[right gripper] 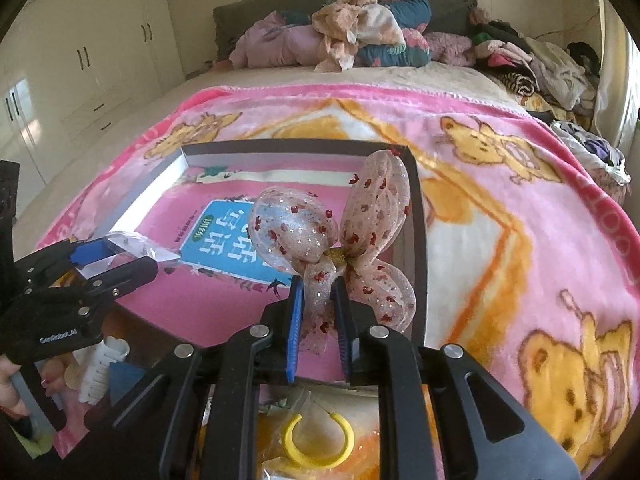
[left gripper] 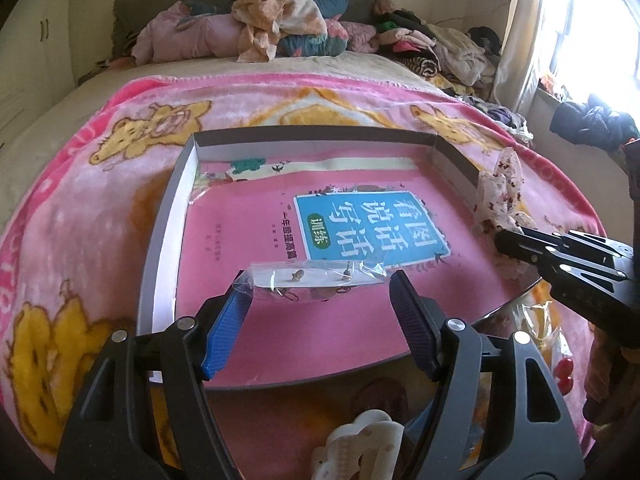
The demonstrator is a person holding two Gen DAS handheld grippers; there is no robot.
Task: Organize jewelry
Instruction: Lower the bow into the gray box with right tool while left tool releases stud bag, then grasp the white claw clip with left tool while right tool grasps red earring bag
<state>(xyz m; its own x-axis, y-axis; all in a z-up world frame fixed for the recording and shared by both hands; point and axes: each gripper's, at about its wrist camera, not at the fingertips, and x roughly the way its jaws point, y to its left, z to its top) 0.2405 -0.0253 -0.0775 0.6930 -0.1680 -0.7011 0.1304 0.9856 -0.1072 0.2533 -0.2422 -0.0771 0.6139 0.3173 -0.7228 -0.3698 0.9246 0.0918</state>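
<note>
Both wrist cameras sit low and close over the shallow box [left gripper: 168, 216] on the pink blanket [right gripper: 500, 184], facing the headboard [right gripper: 280, 4]; apparently side by side, both see the box and its book [right gripper: 228, 240].

bed [right gripper: 248, 92] — pink blanket [right gripper: 500, 208] | box lid [right gripper: 416, 216] | clothes pile [right gripper: 360, 36]

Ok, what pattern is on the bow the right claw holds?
Sheer pale pink bow with small dark red flowers and glitter; clearest in the right wrist view.
</note>
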